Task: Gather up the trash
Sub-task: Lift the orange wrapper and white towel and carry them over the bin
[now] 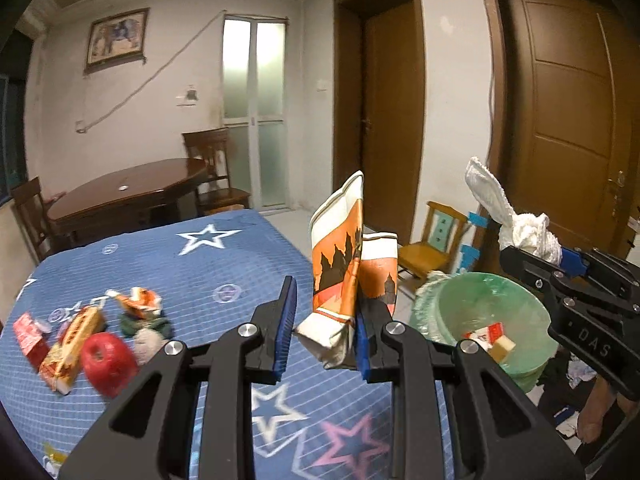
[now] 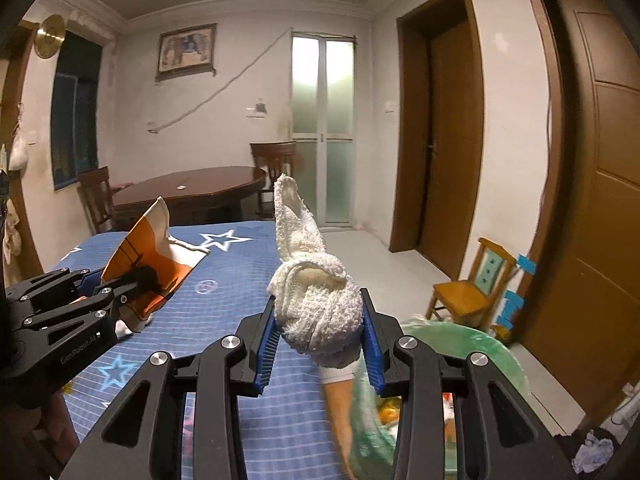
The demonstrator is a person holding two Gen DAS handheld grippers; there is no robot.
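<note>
My left gripper [image 1: 324,340] is shut on a crumpled orange-and-white paper wrapper [image 1: 344,276], which stands up between its blue pads over the table's right edge. The right wrist view shows the same gripper [image 2: 132,280] and wrapper [image 2: 148,248] at the left. My right gripper [image 2: 320,332] is shut on a wad of white towel [image 2: 320,304] with one end sticking up; it also shows in the left wrist view [image 1: 532,252] with the towel [image 1: 528,232]. A green lined trash bin [image 1: 480,312] stands on the floor below both, holding some trash.
The table has a blue star-print cloth [image 1: 200,264]. On its left lie a red apple [image 1: 108,356], red and yellow cartons [image 1: 68,344] and other wrappers [image 1: 138,304]. A small wooden chair [image 1: 432,240] stands behind the bin, with brown doors beyond and a dark dining table [image 1: 128,196].
</note>
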